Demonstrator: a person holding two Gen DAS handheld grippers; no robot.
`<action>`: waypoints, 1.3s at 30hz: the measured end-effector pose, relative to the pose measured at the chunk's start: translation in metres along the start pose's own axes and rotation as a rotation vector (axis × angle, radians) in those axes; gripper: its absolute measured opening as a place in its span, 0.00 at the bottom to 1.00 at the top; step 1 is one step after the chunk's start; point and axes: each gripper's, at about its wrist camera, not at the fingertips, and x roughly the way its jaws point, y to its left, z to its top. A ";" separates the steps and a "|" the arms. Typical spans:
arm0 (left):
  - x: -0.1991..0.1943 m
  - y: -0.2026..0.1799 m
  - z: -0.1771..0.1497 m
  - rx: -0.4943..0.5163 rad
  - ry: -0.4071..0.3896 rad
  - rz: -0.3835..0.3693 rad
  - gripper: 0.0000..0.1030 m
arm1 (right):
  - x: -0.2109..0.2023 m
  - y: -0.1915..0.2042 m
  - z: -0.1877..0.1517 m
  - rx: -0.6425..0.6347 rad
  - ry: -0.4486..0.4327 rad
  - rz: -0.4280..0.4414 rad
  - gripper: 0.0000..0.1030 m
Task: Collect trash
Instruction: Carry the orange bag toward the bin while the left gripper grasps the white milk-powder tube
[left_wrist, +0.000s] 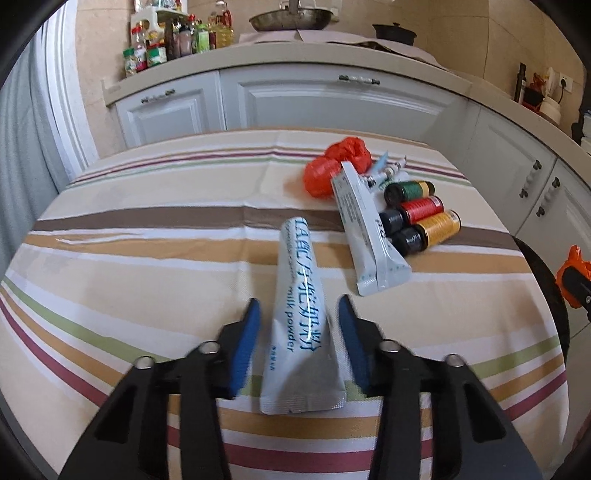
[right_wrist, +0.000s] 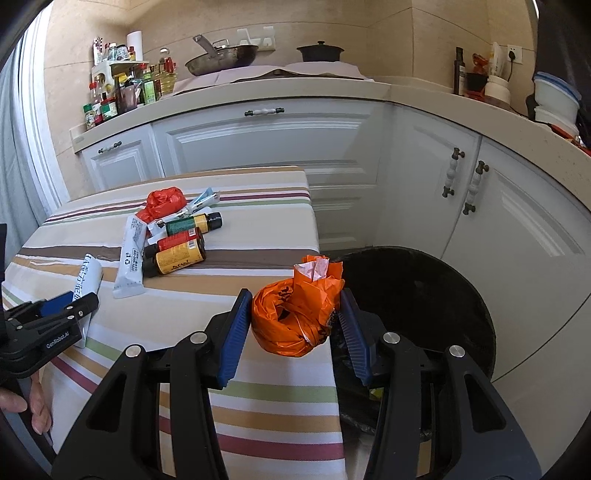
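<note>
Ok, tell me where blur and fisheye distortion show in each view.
Left wrist view: white milk powder sachet and blue left gripper pads slightly motion-blurred; striped tablecloth bows. Right wrist view: sharper; white cabinet doors curve strongly, corners vignetted.

Glossy foil sachet (left_wrist: 300, 317), crinkled orange plastic bag (right_wrist: 295, 314), striped matt cloth tablecloth (left_wrist: 147, 258).

Left tongs (left_wrist: 297, 314) angled downward, pads apart; right tongs (right_wrist: 295, 306) clamped, pointing down.
</note>
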 end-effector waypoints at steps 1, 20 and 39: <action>0.000 0.000 0.000 0.001 0.003 -0.006 0.31 | 0.000 0.000 0.000 0.000 -0.002 0.000 0.45; -0.055 -0.030 0.026 0.047 -0.175 -0.092 0.20 | -0.024 -0.020 0.010 0.014 -0.076 -0.061 0.45; -0.066 -0.139 0.062 0.212 -0.286 -0.293 0.20 | -0.046 -0.088 0.030 0.068 -0.162 -0.212 0.45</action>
